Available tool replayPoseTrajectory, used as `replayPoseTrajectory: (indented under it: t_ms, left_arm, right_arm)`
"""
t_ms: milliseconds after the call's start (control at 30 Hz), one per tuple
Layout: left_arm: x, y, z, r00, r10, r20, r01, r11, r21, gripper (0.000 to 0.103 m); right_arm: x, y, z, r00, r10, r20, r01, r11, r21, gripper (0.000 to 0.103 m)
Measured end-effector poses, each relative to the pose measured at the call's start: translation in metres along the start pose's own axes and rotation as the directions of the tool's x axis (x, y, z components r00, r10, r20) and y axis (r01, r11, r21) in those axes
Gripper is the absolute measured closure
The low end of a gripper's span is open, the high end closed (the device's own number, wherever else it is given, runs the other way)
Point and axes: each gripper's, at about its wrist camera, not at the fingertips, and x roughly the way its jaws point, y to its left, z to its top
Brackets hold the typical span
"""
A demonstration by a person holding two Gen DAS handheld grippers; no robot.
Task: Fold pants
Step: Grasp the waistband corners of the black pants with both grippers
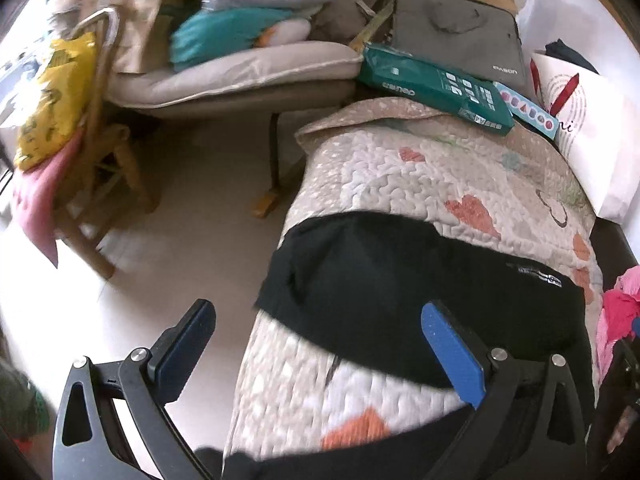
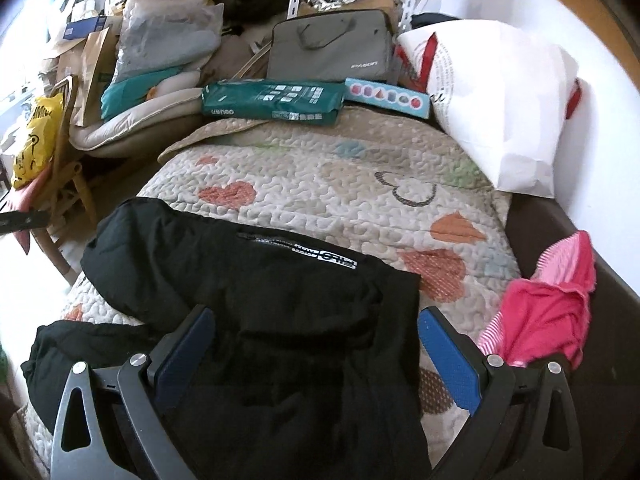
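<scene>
Streaming in hard from the left in both views, bleaching the floor (image 1: 52, 312) to blank white left of the quilt (image 1: 420, 184). Glaring off the white bag (image 2: 500, 120) and wall behind the quilt (image 2: 320, 168). Swallowing all fold detail in the black pants (image 2: 248, 280). Smearing with motion blur in the left wrist view, worst near the quilt's front edge. Bending and darkening toward every fisheye corner.
</scene>
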Motion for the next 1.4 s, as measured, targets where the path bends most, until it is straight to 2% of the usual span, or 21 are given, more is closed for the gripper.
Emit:
replayPoseTrajectory:
  t_ms: [167, 300, 500, 633, 733, 800, 833, 867, 933, 967, 1033, 1067, 1100, 1200, 1400]
  left_arm:
    - [0.044, -0.012, 0.034, 0.999, -0.037, -0.007, 0.037, 0.997, 0.073, 0.000]
    - [0.070, -0.013, 0.052, 0.999, -0.046, -0.005, 0.046, 0.995, 0.091, 0.001]
    - [0.117, -0.013, 0.066, 0.985, -0.123, -0.118, 0.137, 0.983, 0.119, 0.001]
    - [0.136, -0.017, 0.068, 0.980, -0.128, -0.150, 0.151, 0.977, 0.148, 0.001]
    - [0.146, -0.031, 0.063, 0.975, -0.119, -0.187, 0.161, 0.959, 0.233, 0.002]
    - [0.150, -0.046, 0.056, 0.975, -0.085, -0.205, 0.151, 0.932, 0.330, 0.021]
    - [0.149, -0.053, 0.051, 0.971, -0.097, -0.219, 0.172, 0.917, 0.360, 0.036]
    - [0.146, -0.055, 0.051, 0.972, -0.103, -0.213, 0.176, 0.916, 0.359, 0.056]
    - [0.139, -0.060, 0.050, 0.978, -0.090, -0.190, 0.157, 0.912, 0.378, 0.090]
    - [0.136, -0.061, 0.050, 0.978, -0.092, -0.190, 0.159, 0.911, 0.380, 0.093]
    - [0.131, -0.061, 0.049, 0.980, -0.088, -0.177, 0.150, 0.915, 0.375, 0.095]
    - [0.127, -0.062, 0.048, 0.983, -0.081, -0.165, 0.138, 0.916, 0.376, 0.095]
    - [0.125, -0.062, 0.046, 0.985, -0.077, -0.157, 0.132, 0.917, 0.376, 0.095]
    - [0.116, -0.061, 0.048, 0.989, -0.071, -0.126, 0.113, 0.923, 0.368, 0.095]
    - [0.083, -0.065, 0.047, 0.996, -0.067, -0.057, 0.084, 0.929, 0.360, 0.095]
  right_arm:
    - [0.032, -0.016, 0.014, 0.998, 0.053, -0.035, -0.053, 0.998, -0.017, 0.000]
    - [0.074, -0.026, 0.029, 0.990, 0.107, -0.087, -0.110, 0.993, -0.032, 0.001]
    - [0.135, -0.023, 0.058, 0.979, 0.156, -0.133, -0.166, 0.984, -0.071, 0.010]
    - [0.173, -0.015, 0.070, 0.959, 0.219, -0.180, -0.231, 0.972, -0.051, 0.011]
    - [0.191, -0.005, 0.073, 0.953, 0.231, -0.196, -0.249, 0.966, -0.072, 0.011]
    - [0.202, 0.003, 0.072, 0.952, 0.220, -0.212, -0.246, 0.964, -0.104, 0.011]
    - [0.205, 0.005, 0.070, 0.952, 0.214, -0.219, -0.244, 0.962, -0.120, 0.011]
    - [0.209, 0.009, 0.068, 0.953, 0.201, -0.225, -0.237, 0.961, -0.145, 0.011]
    - [0.212, 0.015, 0.064, 0.956, 0.188, -0.226, -0.231, 0.956, -0.182, 0.012]
    - [0.211, 0.016, 0.063, 0.955, 0.194, -0.225, -0.239, 0.953, -0.189, 0.019]
    - [0.208, 0.017, 0.061, 0.942, 0.235, -0.238, -0.281, 0.943, -0.178, 0.045]
    - [0.207, 0.017, 0.061, 0.932, 0.262, -0.249, -0.307, 0.937, -0.166, 0.064]
    - [0.205, 0.018, 0.060, 0.932, 0.260, -0.252, -0.307, 0.937, -0.169, 0.073]
    - [0.203, 0.018, 0.061, 0.925, 0.269, -0.269, -0.319, 0.933, -0.164, 0.085]
    - [0.182, 0.013, 0.065, 0.922, 0.301, -0.243, -0.336, 0.935, -0.117, 0.092]
